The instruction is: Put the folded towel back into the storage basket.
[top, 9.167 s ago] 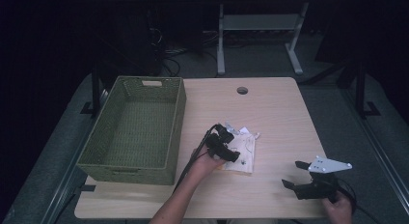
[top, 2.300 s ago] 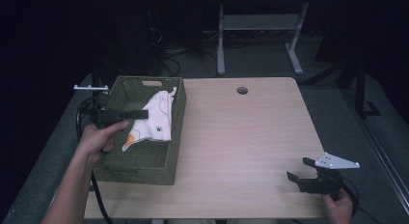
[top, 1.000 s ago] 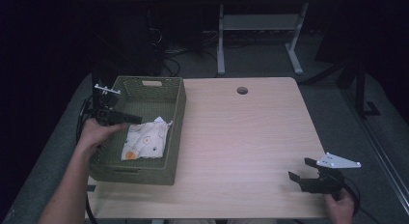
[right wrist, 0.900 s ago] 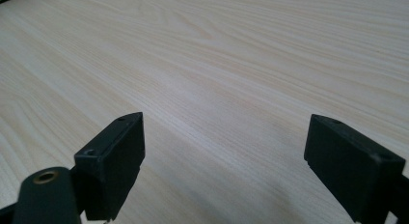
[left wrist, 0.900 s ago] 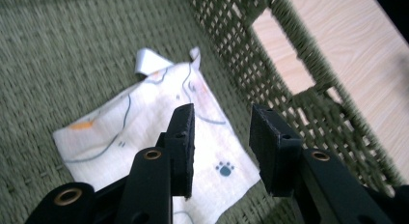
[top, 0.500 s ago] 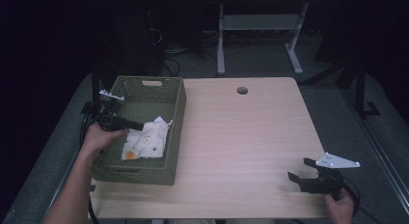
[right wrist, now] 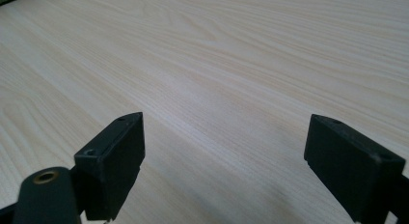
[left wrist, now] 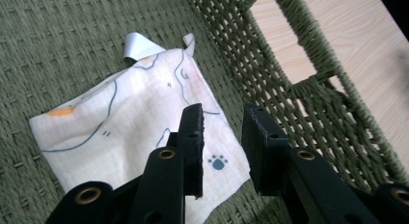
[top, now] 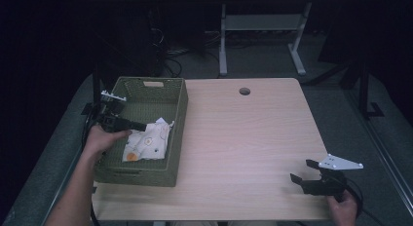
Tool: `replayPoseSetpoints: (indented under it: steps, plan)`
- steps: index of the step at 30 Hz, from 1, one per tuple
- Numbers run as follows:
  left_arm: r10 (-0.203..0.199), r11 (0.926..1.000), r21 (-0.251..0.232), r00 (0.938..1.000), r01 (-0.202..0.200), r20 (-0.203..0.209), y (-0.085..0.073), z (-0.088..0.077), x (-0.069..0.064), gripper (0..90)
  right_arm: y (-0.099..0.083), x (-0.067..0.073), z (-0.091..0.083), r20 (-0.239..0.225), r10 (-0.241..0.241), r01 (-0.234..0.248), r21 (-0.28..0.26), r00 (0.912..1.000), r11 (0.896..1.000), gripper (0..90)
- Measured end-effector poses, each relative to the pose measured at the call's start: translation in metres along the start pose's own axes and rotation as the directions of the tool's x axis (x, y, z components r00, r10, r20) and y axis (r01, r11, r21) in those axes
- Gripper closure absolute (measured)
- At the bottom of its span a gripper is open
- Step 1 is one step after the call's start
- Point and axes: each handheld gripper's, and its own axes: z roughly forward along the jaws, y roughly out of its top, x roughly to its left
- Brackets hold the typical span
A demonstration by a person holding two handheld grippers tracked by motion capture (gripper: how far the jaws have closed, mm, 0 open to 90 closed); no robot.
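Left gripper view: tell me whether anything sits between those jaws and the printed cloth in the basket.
Nothing visible does. The left gripper hangs over the printed cloth, which lies flat on the floor of the green woven basket. Its jaws, which have just been closing, stand apart with nothing between them.

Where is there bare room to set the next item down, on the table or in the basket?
The table lies bare between the green basket and the right gripper, up to the round hole. In the basket, the far floor beyond the cloth is free; the near part is crowded by the cloth and the left gripper.
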Motion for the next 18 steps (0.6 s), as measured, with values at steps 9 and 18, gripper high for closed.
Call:
replayPoseSetpoints:
  steps: [9,18]
  plan:
    - [0.002,0.9999,-0.014,1.0,-0.002,-0.002,-0.0011,-0.0038,-0.0037,66.5,-0.0014,0.0012,0.0002,-0.001,-0.004,0.004,0.004,1.0,1.0,13.7]
    - [-0.007,0.9994,-0.033,0.9999,0.007,0.008,-0.0038,-0.005,-0.0057,63.1,-0.0013,0.0018,-0.0017,0.002,-0.004,0.004,-0.002,1.0,1.0,13.7]
